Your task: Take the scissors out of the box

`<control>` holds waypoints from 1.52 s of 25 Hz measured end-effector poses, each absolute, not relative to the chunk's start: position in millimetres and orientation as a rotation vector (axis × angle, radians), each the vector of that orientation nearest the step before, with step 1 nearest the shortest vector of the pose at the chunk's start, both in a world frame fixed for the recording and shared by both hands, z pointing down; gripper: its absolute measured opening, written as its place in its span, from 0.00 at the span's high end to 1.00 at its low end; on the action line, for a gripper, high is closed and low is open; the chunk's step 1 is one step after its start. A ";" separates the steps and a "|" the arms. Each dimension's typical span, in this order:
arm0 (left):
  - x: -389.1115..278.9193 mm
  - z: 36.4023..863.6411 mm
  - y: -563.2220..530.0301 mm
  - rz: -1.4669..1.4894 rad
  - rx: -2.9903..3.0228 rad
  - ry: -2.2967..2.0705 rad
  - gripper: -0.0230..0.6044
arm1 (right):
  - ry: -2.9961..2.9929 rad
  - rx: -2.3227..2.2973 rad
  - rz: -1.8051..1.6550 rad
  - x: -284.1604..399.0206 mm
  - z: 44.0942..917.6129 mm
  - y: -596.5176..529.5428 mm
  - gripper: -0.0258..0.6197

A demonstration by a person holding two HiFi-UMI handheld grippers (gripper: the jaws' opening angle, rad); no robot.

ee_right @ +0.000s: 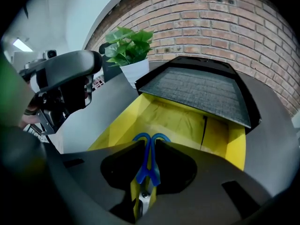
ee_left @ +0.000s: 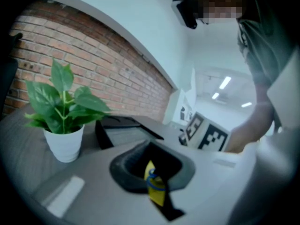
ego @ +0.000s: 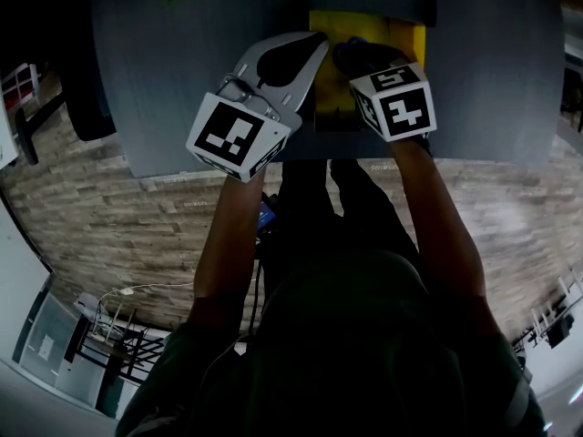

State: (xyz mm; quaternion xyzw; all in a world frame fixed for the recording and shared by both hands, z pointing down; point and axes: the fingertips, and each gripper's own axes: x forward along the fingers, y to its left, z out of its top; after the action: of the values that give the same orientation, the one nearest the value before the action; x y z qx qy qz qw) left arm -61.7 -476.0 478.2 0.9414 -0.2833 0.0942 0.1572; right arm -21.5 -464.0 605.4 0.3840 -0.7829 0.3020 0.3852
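The right hand-held gripper (ee_right: 147,144) is pressing both jaws tight against the blue-handled metal scissors (ee_right: 148,165). In the right gripper view the two handle loops are poking out past the jaw tips toward 12 o'clock. The bare steel is running back toward 6 o'clock.

The scissors are hanging over the near edge of the black box with the yellow inside (ee_right: 220,139), and its floor is showing beyond them. I cannot tell whether they are clear of the rim. The box's dark grey ribbed lid (ee_right: 197,90) is standing open at 12 o'clock. A leafy green plant in a white pot (ee_right: 129,48) is sitting at 11 o'clock in front of the red brick wall (ee_right: 225,27).

In the head view the box is lying at 12 o'clock on the grey table (ego: 182,80), with the right gripper reaching into it from 6 o'clock. The left hand-held gripper (ego: 317,42) is sitting just beside the box at 9 o'clock, angling toward 1 o'clock. Its jaws are lying drawn together. In the left gripper view only a thin yellow strip ringed by a blue loop (ee_left: 154,184) is showing in the seam between them, and I cannot tell what that strip is. Past those jaws the plant is showing at 10 o'clock, the box at 12 o'clock and the right gripper's marker cube (ee_left: 208,135) at 2 o'clock.
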 end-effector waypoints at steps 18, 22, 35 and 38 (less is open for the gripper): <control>-57.0 422.2 -459.6 0.273 2.785 -0.826 0.99 | -2.174 1.084 0.665 -25.2 510.7 -459.0 0.85; -56.4 411.3 -452.6 0.278 2.805 -0.826 0.99 | -2.210 1.110 0.641 -23.1 490.2 -455.5 0.85; -56.9 386.7 -436.3 0.278 2.854 -0.812 0.99 | -2.290 1.221 0.592 -7.1 440.2 -446.2 0.85; -47.2 379.4 -429.9 0.286 2.868 -0.796 0.99 | -2.296 1.259 0.581 8.6 428.8 -441.7 0.85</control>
State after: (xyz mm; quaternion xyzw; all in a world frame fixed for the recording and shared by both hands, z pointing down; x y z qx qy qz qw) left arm -47.2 -429.9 379.4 0.9564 -0.2654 0.0954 0.0758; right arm 8.6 -441.7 428.8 0.4571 -0.8335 0.2109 0.2276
